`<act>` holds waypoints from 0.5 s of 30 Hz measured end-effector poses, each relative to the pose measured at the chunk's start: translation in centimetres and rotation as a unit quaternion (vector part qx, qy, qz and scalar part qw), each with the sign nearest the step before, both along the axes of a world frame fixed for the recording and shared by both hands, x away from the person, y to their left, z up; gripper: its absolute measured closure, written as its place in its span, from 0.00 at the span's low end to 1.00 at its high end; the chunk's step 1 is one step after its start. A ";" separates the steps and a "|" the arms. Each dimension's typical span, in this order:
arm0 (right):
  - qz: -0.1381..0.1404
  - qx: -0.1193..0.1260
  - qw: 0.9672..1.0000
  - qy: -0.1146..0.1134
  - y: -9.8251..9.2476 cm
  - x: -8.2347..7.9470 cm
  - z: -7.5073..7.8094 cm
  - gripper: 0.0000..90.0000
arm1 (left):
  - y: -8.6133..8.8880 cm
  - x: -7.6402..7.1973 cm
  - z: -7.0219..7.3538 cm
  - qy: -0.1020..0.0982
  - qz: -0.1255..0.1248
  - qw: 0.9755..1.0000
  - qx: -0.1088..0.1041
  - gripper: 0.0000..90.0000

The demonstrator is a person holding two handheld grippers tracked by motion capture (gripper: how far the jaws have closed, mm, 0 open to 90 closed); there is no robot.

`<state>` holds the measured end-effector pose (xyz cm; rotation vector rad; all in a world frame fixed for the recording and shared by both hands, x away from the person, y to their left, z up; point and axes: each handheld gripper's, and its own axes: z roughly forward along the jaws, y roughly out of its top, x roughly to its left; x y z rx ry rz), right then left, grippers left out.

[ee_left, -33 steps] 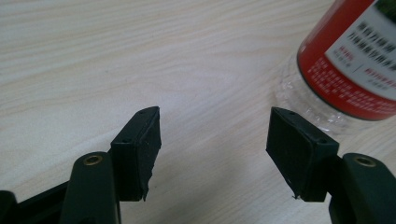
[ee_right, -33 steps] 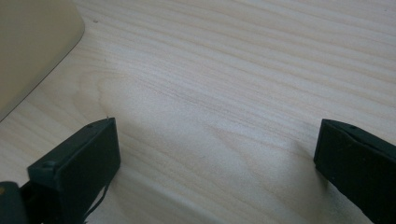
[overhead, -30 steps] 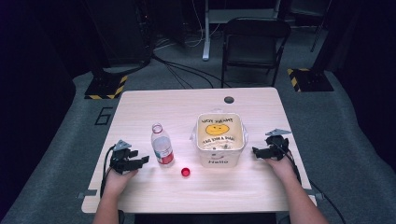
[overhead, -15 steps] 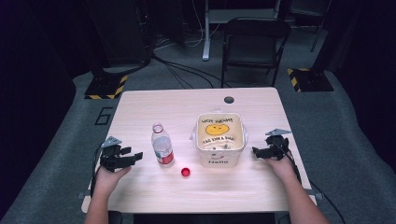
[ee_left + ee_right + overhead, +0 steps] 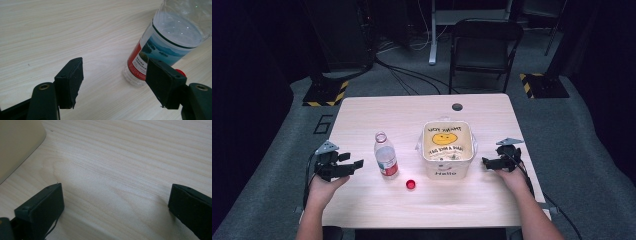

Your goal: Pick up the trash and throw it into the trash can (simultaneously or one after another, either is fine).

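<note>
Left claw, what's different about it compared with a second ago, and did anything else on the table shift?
The left claw has drawn back from the bottle toward the table's left edge and lifted a little. Its jaws have just been opening, with nothing between them. The bottle, the red cap, the tub and the right claw stayed where they were.

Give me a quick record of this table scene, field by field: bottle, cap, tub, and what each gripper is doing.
bottle: bottle upright, uncapped, on the table
cap: red cap lying apart, in front of the bottle
tub: cream tub with a smiley print, right of the bottle
left gripper: left gripper open, jaws just opening, nothing between them
right gripper: right gripper open, beside the tub
</note>
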<state>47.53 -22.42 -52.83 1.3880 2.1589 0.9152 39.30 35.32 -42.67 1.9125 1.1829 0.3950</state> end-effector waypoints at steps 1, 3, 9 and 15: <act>0.001 -0.001 1.000 0.000 0.0 0.0 0.0 0.00 | 0.0 0.0 0.2 0.001 -0.003 1.000 0.002 0.33; 0.000 -0.001 1.000 0.000 0.0 0.0 0.0 0.00 | -0.1 -0.1 0.4 0.001 -0.008 1.000 0.002 0.34; -0.001 0.000 1.000 0.000 0.0 0.0 0.0 0.00 | -0.5 -0.5 1.5 -0.008 -0.029 1.000 0.006 0.37; 0.000 0.000 1.000 0.000 0.0 0.0 0.0 0.00 | -1.1 -0.7 2.5 -0.016 -0.040 0.999 0.006 0.33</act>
